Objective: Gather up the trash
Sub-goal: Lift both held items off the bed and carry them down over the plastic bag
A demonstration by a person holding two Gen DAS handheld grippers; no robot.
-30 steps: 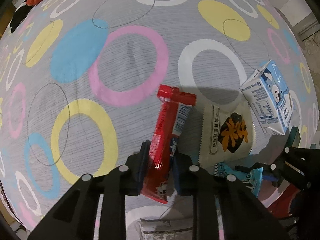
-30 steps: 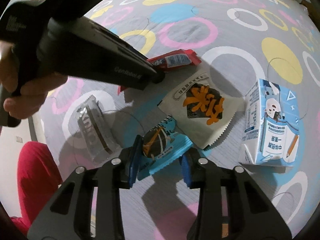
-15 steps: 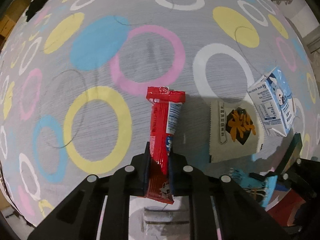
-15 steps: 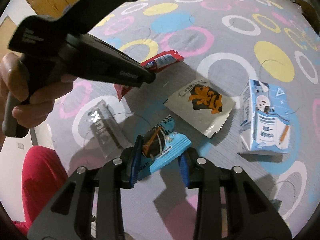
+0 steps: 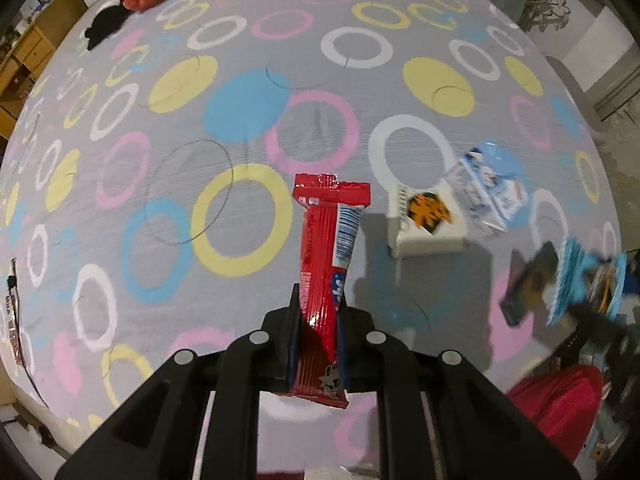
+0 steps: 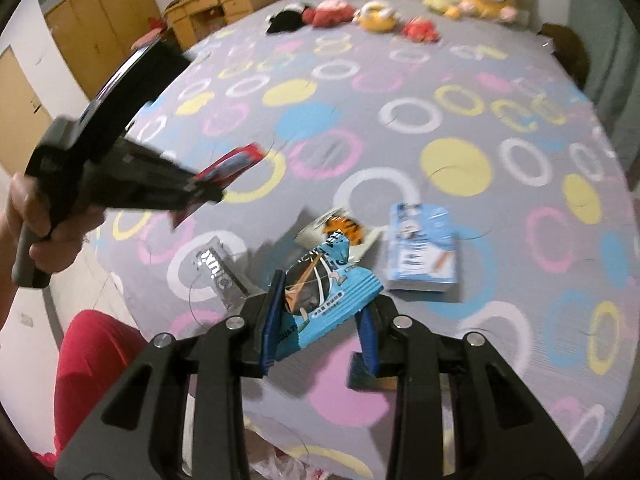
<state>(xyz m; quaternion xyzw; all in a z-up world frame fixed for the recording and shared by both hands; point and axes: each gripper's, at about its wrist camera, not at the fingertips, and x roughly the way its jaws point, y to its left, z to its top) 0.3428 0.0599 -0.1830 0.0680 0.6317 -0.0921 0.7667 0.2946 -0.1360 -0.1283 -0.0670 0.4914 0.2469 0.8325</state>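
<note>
While both tongs are loaded, no bin or bag for the trash is clearly in view, so the drop-off is judged undone. The left gripper [image 5: 316, 344] is clamped tight on a red snack-bar wrapper [image 5: 326, 256], held clear above the ring-patterned bedspread [image 5: 240, 112]. The right gripper [image 6: 320, 320], jaws partly apart, pinches a blue biscuit wrapper [image 6: 324, 296] off the cloth. Left on the bedspread are a cream sachet with orange print [image 6: 340, 226], a blue-and-white milk carton [image 6: 422, 252] just beside it, and a silver foil wrapper [image 6: 220, 276] near the bed's edge.
</note>
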